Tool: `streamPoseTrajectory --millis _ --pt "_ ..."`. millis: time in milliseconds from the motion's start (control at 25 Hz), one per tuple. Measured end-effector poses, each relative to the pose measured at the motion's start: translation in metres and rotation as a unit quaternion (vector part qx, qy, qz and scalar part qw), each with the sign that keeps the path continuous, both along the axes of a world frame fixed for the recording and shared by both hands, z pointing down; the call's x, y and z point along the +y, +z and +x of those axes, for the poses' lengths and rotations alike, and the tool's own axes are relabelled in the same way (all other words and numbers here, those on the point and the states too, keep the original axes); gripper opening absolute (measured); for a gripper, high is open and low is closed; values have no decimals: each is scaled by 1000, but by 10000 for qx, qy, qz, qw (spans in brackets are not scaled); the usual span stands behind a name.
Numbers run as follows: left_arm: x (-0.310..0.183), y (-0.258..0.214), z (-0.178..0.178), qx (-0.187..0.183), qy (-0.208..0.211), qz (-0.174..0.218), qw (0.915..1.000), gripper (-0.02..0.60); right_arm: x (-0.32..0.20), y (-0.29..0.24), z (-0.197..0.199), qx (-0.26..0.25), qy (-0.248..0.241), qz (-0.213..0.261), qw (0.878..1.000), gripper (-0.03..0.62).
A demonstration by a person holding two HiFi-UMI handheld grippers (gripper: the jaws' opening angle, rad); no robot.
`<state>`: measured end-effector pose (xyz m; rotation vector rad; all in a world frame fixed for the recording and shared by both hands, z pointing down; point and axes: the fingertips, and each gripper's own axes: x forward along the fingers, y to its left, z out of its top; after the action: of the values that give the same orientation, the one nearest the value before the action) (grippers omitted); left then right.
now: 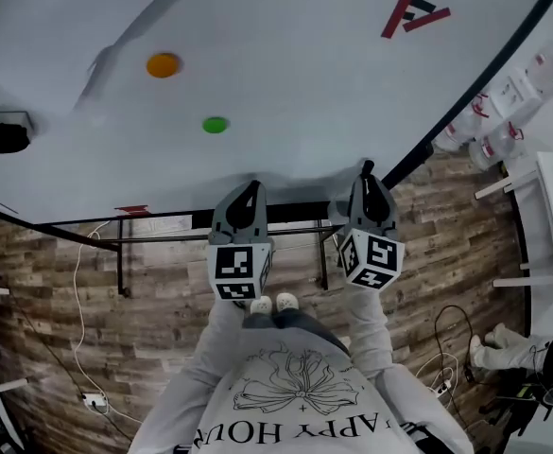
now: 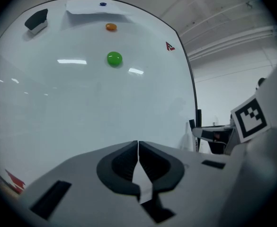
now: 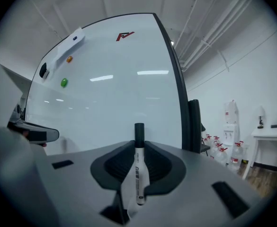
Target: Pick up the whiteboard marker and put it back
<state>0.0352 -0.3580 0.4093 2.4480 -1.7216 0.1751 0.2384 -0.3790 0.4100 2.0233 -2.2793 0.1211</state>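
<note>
A white whiteboard marker (image 3: pixel 138 167) with a black cap is clamped lengthwise between the jaws of my right gripper (image 3: pixel 139 143), its cap pointing at the whiteboard (image 3: pixel 119 93). In the head view the right gripper (image 1: pixel 368 172) is raised in front of the board's lower edge, with the marker's tip just past its fingertips. My left gripper (image 1: pixel 250 191) is beside it, shut and holding nothing; in the left gripper view its jaws (image 2: pixel 138 148) meet with no gap. The board (image 1: pixel 257 55) carries a green magnet (image 1: pixel 216 125) and an orange magnet (image 1: pixel 163 64).
A black eraser (image 1: pixel 0 133) sits on the board at the left. The board's metal stand (image 1: pixel 163 239) runs below it over a wood floor. Water bottles (image 1: pixel 503 112) and a white table (image 1: pixel 545 216) stand at the right. Cables (image 1: pixel 82 348) lie on the floor.
</note>
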Motion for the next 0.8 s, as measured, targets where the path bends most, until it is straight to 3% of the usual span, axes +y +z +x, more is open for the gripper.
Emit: streamPoseTrajectory --millis 440,800 --pt "-3 21 3 4 -11 -280 9996 8 -6 64 7 -239 158 -535 9982 61" --pt "3 36 1 -23 -29 -470 9989 8 2 120 16 -447 357 -1273 9902 63"
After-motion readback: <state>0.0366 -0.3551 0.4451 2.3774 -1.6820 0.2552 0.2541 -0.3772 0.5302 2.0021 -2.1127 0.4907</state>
